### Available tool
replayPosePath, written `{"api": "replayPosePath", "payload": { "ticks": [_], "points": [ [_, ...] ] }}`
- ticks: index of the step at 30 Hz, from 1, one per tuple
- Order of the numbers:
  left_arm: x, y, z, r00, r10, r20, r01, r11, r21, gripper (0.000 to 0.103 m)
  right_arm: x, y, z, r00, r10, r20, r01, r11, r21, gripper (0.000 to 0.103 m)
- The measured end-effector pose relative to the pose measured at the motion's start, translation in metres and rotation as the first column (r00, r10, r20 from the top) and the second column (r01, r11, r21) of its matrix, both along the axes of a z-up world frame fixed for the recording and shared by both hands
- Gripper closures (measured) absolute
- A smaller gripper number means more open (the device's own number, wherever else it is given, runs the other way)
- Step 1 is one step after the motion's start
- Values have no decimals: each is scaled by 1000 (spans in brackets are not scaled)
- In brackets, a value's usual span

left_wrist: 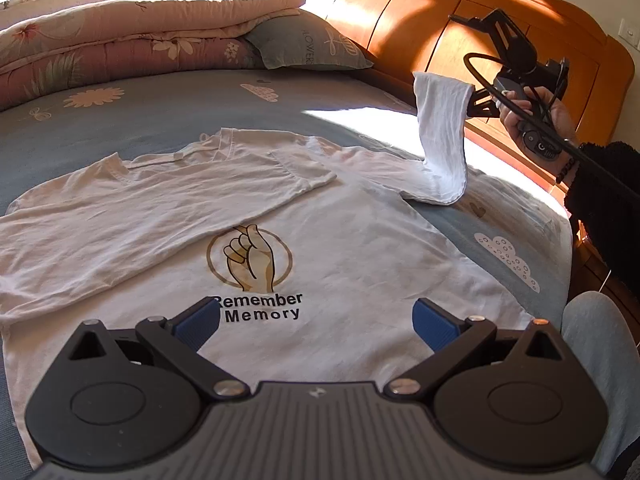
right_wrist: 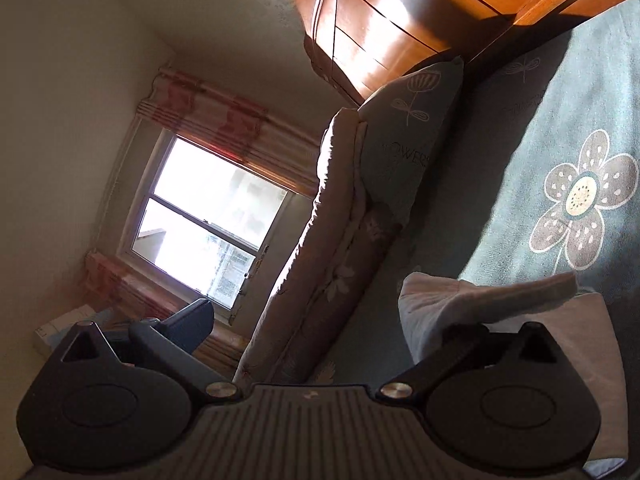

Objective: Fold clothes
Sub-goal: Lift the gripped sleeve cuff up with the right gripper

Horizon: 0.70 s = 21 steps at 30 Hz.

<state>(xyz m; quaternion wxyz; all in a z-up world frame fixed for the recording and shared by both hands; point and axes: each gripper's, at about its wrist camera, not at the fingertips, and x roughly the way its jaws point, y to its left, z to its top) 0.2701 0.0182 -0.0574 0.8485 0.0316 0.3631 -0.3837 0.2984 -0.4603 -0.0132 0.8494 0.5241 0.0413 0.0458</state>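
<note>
**Right sleeve going up, left one's already tucked in**

Closest thing from the left wrist cam is the left gripper (left_wrist: pixel 316 322), hovering low over the hem end of the shirt w/ its blue pads spread wide apart, nothing between them. Right under it the white t-shirt (left_wrist: pixel 340 248) is lying flat on the bed (left_wrist: pixel 160 120), print facing up.

One sleeve (left_wrist: pixel 192 200) is sitting folded across the chest. The other sleeve (left_wrist: pixel 442 136) is getting lifted up off the bed by the right gripper (left_wrist: pixel 482 98), w/ the person's hand (left_wrist: pixel 536 120) wrapped around the handle. In the right wrist view the fingers look spread, w/ cloth draped over one finger, so tbh I can't tell if it's really pinching or just hooking the fabric.

Handling, imo: thin cotton, super light, floppy, no stiffness at all, so it's going to sag and wrinkle wherever it's not supported. Best grab is prob the sleeve cuff or a hem corner, where the seam gives something thicker to bite.

Count: 1 shirt, 2 sleeves, 2 grippers, 1 pillow (left_wrist: pixel 304 46), 1 rolled-up quilt (left_wrist: pixel 132 46) behind it.
</note>
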Motion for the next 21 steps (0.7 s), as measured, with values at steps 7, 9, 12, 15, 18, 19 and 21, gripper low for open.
{"api": "replayPosePath", "payload": {
  "ticks": [7,9,12,15,18,19,21],
  "points": [
    [2,14,-2,1000,17,-24,-17,1000,2,1,27,39,15,997,73,-25,-74,996,-49,0],
    [1,15,-4,1000,11,-27,-11,1000,28,1,35,50,21,995,97,-39,-99,993,-70,0],
    [-1,16,-8,1000,-4,-25,6,997,71,1,49,67,29,988,138,-75,-145,984,-107,0],
    [-5,17,-11,999,-34,-28,36,996,84,1,62,86,35,974,193,-121,-209,968,-142,0],
    [-8,19,-10,998,-53,-18,54,995,83,1,76,106,41,946,260,-196,-295,939,-175,0],
    [-9,20,-9,998,-54,-13,55,995,85,1,81,112,42,931,288,-226,-331,926,-182,0],
    [-9,23,-8,999,-46,-10,47,995,83,1,90,125,45,897,331,-292,-395,897,-200,0]
  ]
}}
